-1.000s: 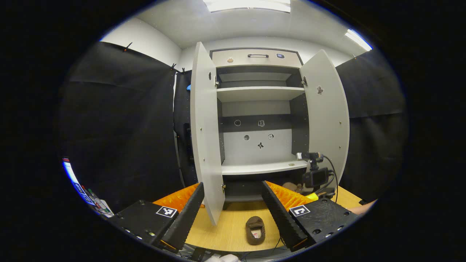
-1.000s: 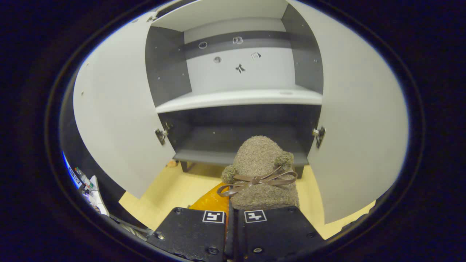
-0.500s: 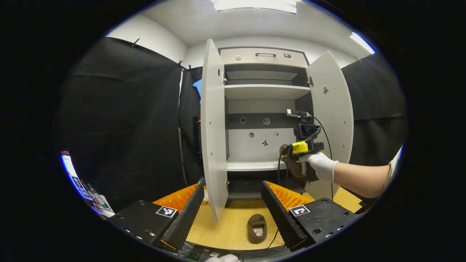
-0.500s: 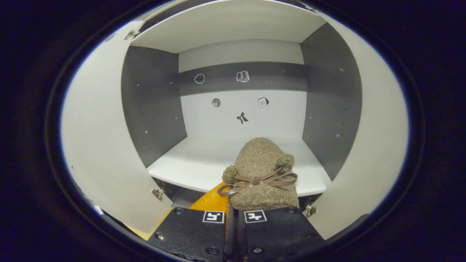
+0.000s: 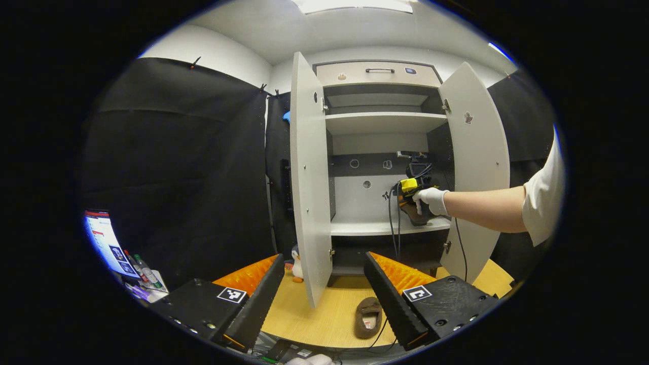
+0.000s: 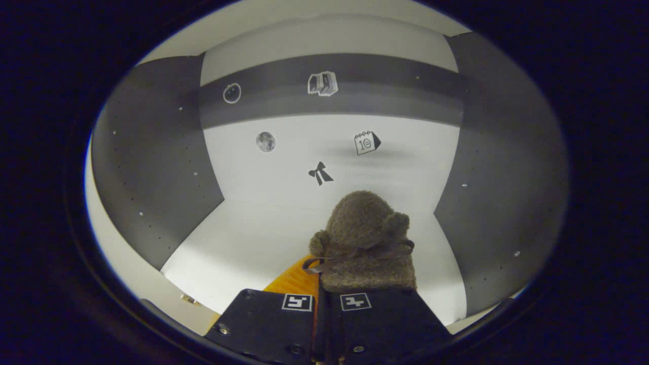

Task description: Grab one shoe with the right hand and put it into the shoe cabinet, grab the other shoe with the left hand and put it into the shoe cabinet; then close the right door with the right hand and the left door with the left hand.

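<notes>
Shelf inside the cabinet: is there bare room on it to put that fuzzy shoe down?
Yes. In the right gripper view the shelf lies bare left of the held shoe, out to the dark side wall and back to the stickered panel. Right of the shoe only a narrow strip shows. The other shoe lies on the floor.

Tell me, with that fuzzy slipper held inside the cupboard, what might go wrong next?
The right tongs grip the fuzzy slipper by its heel, above the middle shelf; released too high, it could tumble or land crooked. The cable hanging off that tool might snag the shelf edge as the gloved hand pulls out. The other slipper lies on the floor beside the left tongs, close to the open left door, which could get bumped.
</notes>
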`<state>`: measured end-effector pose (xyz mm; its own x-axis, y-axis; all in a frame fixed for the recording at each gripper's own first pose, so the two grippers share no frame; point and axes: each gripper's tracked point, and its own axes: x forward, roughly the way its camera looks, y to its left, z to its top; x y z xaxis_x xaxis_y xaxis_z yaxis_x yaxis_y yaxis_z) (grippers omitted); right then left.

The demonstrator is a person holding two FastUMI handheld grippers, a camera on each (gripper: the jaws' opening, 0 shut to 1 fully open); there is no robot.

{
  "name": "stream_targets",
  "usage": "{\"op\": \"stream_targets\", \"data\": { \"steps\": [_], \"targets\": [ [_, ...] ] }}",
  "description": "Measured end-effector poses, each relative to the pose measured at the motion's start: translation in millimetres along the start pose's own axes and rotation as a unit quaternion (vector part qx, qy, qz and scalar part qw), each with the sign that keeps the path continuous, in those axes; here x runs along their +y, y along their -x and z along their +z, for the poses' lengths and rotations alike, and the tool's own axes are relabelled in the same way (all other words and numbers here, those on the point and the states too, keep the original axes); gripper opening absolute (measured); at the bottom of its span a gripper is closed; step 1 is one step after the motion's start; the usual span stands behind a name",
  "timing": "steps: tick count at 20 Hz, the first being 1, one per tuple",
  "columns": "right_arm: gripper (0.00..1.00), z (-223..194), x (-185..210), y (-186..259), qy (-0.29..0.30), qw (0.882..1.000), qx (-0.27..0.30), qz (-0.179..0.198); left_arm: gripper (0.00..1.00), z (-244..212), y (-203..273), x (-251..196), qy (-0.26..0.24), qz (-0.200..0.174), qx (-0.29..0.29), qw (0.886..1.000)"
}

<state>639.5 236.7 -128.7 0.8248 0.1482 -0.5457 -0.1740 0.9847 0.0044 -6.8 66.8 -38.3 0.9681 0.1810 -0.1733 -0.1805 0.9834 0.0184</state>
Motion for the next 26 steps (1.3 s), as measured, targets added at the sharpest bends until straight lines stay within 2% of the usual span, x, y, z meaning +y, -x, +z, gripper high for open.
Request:
{"op": "stream_targets", "data": {
  "steps": [3,7,11,12,13,15,16,21,24,26],
  "targets": [
    [0.05,-16,-2,-25,-0.024,0.998,0.051,-0.002,0.96,1,-3,2,0.000,0.011,0.001,1.000],
    [0.05,-19,-3,-27,-0.017,0.997,0.069,-0.019,0.96,1,1,2,-0.002,0.017,-0.002,1.000],
    [0.36,-14,4,-12,-0.016,0.998,0.056,-0.003,0.96,3,0,3,0.001,0.013,-0.008,1.000],
    [0.52,-10,4,-2,-0.019,0.999,0.041,-0.001,0.96,4,1,4,0.001,0.010,-0.010,1.000],
    [0.60,-10,4,5,-0.019,0.999,0.030,-0.001,0.96,4,1,5,0.000,0.008,-0.012,1.000],
    [0.84,-10,2,29,-0.017,1.000,0.017,0.002,0.96,3,7,8,0.000,0.002,-0.017,1.000],
    [0.88,-11,1,39,-0.018,1.000,0.004,0.003,0.96,6,8,10,0.002,-0.002,-0.020,1.000],
    [0.87,3,-7,126,0.010,0.995,-0.101,-0.005,0.96,9,12,20,0.007,-0.019,-0.030,0.999],
    [0.97,-5,-6,194,0.014,0.987,-0.160,-0.002,0.96,7,15,25,0.010,-0.035,-0.028,0.999],
    [0.99,-21,-7,238,0.011,0.982,-0.188,0.001,0.96,4,17,27,0.012,-0.048,-0.026,0.998]
  ]
}}
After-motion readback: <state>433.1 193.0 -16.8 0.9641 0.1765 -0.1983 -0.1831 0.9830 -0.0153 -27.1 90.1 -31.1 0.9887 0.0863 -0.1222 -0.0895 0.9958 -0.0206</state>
